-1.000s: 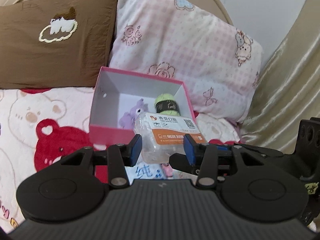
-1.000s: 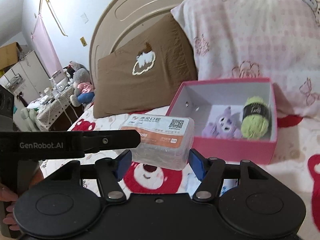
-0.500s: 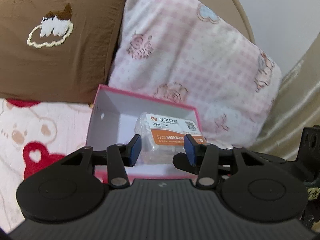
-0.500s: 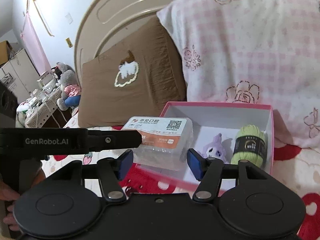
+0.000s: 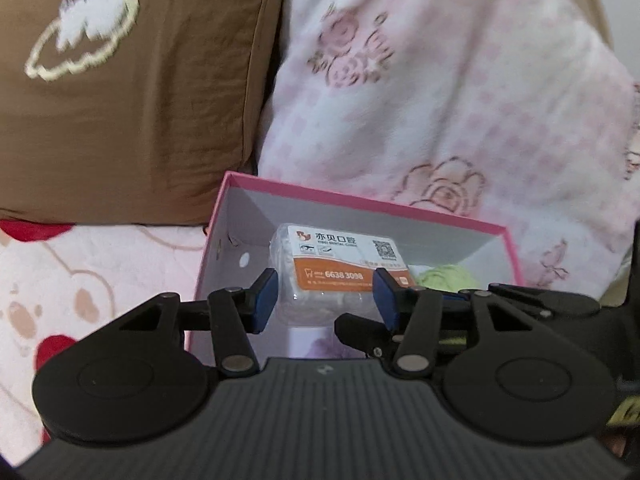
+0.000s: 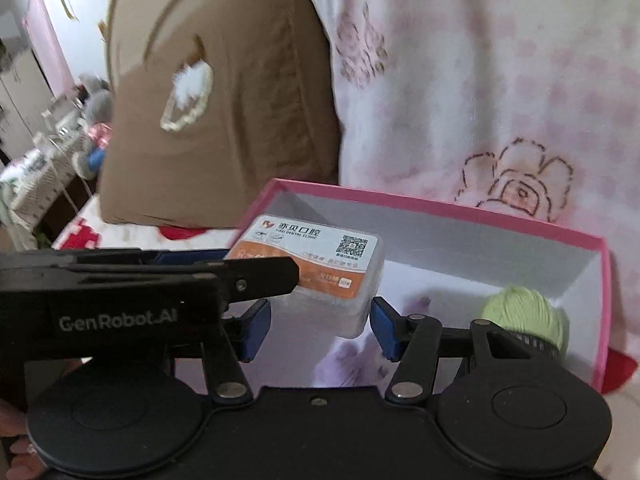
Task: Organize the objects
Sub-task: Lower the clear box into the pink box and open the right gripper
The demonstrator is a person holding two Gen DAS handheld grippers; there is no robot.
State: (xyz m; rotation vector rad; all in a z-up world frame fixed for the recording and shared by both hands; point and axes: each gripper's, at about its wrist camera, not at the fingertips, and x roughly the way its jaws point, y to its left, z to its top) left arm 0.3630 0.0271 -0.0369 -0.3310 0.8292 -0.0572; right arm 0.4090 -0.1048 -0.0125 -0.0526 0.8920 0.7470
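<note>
hands hold one clear box (image 5: 328,280) over the pink box (image 5: 362,202). our left gripper (image 5: 325,300) pinches it. our right gripper (image 6: 318,330) sits wide, not touching it. green yarn (image 6: 524,316) lies inside by the pillows (image 5: 440,80).

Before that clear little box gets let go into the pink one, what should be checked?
1. Left gripper grips the clear plastic box: ok.
2. Clear plastic box is held over the open pink box: ok.
3. Landing spot is free: cannot tell. The green yarn ball sits off to the right, but the purple plush toy may lie underneath.
4. Right gripper is open and holds nothing: ok.
5. Right gripper is clear of the drop path: cannot tell.
</note>
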